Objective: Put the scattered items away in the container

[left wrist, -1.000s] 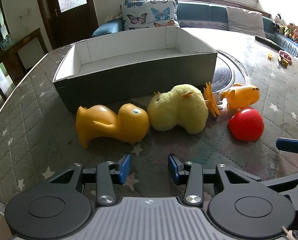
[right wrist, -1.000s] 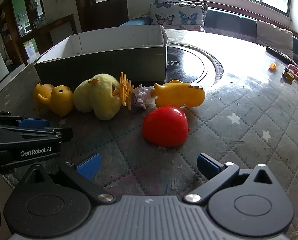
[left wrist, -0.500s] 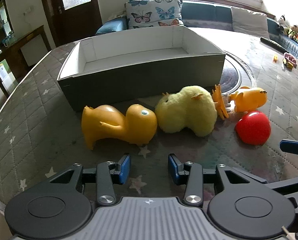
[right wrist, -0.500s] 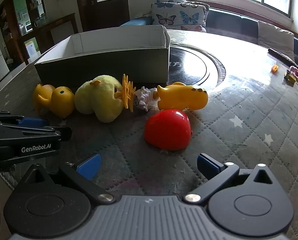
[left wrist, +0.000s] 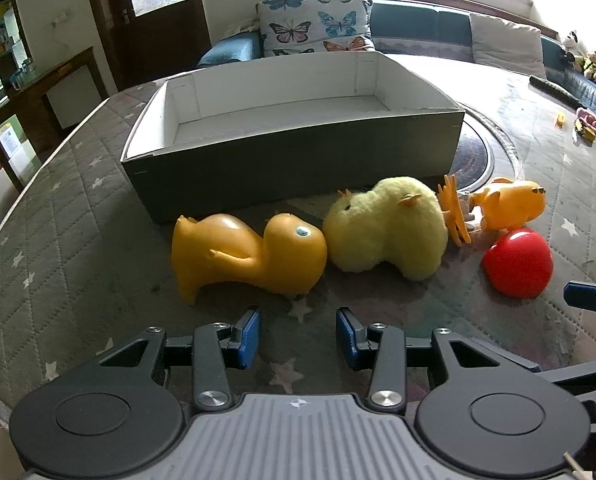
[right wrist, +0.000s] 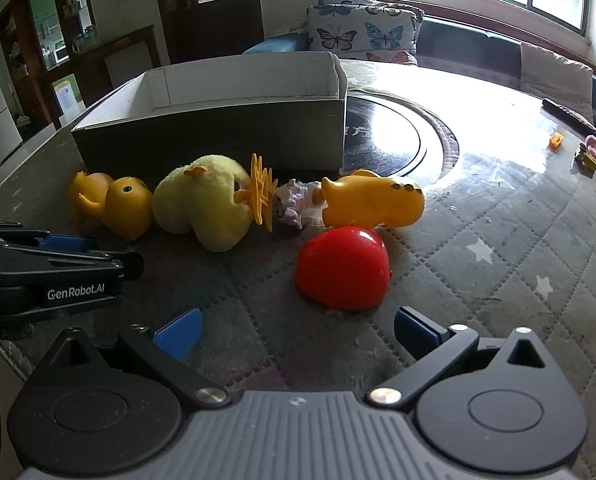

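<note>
Both grippers are low over the quilted table (left wrist: 77, 216), neither holding anything. Left gripper (left wrist: 298, 336): jaws apart by a moderate gap, empty, pointed at the rubber duck (left wrist: 245, 258), which lies on its side just ahead. Right gripper (right wrist: 293, 332): jaws spread wide, empty, lined up on the red toy (right wrist: 344, 268) just in front of it. Toys lie in a tight row along the near wall of the box (left wrist: 293, 160): rubber duck, plush chick (left wrist: 386, 228) touching the duck's head, an orange spiky piece (left wrist: 454, 210) against the plush, a small pale figure (right wrist: 293, 202), then a second yellow rubber toy (right wrist: 372, 200) with the red toy just in front of it. Risks, as judged: the left jaw gap looks narrower than the duck's body, so closing in without widening could shove the duck into the plush or against the box wall instead of seizing it. The duck's smooth rounded skin may squirt out of the pads if gripped off-centre. The red toy is domed and glossy; a pinch high on the curve could let it pop forward into the yellow rubber toy. The items are crowded, so lifting one may drag a neighbour. The grippers are near each other; simultaneous reaches could collide. Container: the visible part of the box interior shows only bare white floor and walls, no toys; the strip behind the near wall is hidden. A few small objects lie well apart at the far right of the table, too small to identify.
</note>
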`<action>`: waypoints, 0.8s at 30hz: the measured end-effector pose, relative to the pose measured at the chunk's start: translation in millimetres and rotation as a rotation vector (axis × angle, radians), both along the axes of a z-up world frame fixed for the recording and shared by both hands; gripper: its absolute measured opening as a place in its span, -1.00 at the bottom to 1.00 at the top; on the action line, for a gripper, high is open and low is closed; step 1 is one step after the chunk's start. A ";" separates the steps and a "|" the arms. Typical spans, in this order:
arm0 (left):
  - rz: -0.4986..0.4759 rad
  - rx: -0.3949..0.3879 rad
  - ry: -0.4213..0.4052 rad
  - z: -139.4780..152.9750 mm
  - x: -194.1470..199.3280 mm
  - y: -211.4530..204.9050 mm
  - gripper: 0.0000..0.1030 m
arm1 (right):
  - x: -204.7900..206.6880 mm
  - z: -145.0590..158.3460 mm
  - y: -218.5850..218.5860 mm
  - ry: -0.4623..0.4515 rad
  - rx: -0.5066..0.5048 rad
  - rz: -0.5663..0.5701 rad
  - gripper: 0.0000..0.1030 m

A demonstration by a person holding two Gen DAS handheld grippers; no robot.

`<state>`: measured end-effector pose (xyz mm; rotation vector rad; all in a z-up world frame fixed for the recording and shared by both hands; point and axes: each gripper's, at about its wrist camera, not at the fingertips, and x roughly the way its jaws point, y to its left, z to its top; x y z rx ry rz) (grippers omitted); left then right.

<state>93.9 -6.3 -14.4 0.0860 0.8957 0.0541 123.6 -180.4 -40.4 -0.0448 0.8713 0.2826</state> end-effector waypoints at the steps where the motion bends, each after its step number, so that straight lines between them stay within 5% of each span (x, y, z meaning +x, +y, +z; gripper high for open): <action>1: 0.001 0.000 0.001 -0.1 0.6 0.3 -0.16 | 0.2 -0.2 0.0 0.001 0.001 0.001 1.00; 24: 0.030 -0.018 0.013 -1.9 5.1 10.3 -0.15 | 1.6 1.0 4.6 0.003 0.002 0.020 1.00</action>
